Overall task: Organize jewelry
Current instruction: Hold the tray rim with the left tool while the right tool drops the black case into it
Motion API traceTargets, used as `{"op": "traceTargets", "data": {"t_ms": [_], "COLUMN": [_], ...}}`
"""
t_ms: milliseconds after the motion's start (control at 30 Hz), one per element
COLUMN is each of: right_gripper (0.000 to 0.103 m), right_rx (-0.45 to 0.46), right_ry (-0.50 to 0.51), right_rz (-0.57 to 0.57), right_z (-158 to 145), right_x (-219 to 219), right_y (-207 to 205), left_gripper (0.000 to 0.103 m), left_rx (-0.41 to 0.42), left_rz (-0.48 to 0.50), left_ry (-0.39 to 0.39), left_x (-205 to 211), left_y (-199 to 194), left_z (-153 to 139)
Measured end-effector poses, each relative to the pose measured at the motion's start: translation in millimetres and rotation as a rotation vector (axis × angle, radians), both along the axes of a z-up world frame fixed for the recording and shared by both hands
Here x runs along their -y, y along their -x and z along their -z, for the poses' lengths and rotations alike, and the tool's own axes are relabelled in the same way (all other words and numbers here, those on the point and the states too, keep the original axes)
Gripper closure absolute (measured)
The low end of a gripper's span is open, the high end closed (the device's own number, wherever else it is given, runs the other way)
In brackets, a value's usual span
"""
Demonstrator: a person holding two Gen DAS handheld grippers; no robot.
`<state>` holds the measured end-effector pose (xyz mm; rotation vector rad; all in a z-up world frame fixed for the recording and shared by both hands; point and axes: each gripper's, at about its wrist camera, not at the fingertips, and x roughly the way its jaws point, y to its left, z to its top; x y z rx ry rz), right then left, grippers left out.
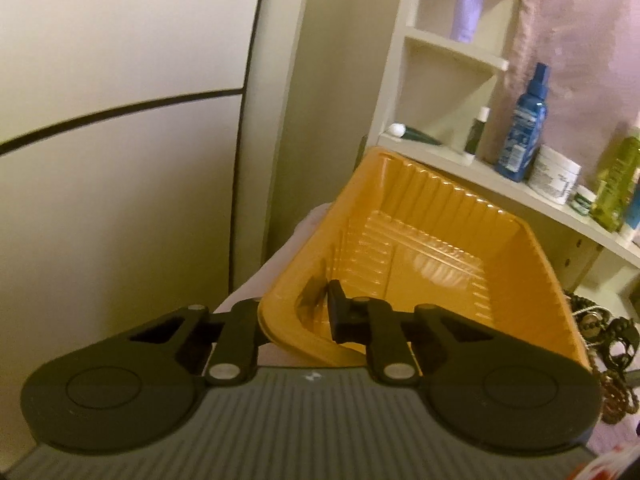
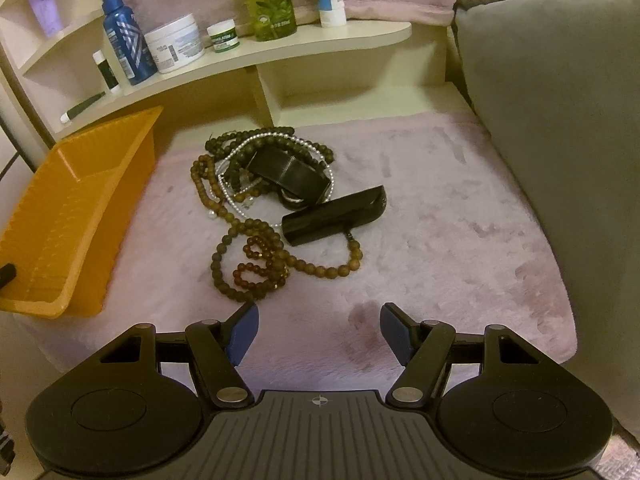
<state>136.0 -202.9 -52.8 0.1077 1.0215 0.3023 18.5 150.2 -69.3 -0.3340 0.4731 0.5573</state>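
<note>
Your left gripper (image 1: 298, 320) was clamped on the near rim of the one orange tray (image 1: 460, 240), which sat tilted at the left edge of the pink fuzzy cover (image 2: 440, 220). Your right gripper (image 2: 318, 332) hovered over the cover with its jaws wide apart and nothing between them. Ahead of it lay the jewelry pile (image 2: 264, 200): several tangled bead strands, brown, dark and one silvery, whose exact count you could not tell, plus two black cases (image 2: 334, 220). One blue bottle (image 2: 126, 44), one green bottle (image 2: 272, 0) and two white jars (image 2: 176, 44) stood on the shelf (image 2: 320, 40).
</note>
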Motion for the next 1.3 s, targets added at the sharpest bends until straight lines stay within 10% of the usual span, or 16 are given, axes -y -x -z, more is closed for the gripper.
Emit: {"op": "traceTargets", "data": {"t_ms": [333, 1300], "right_gripper": [0.036, 0.029], "right_rx": [0.083, 0.201], "right_ry": [-0.003, 0.094], "right_rz": [-0.005, -0.096], "right_z": [0, 33], "right_x": [6, -20], "right_y": [-7, -52], "left_gripper": [0.091, 0.091], "left_rx": [-0.012, -0.028], "left_rz": [0.043, 0.035], "left_ry": [-0.138, -0.139], "left_x": [8, 9], "left_y": [4, 2], "left_z": [-29, -32]}}
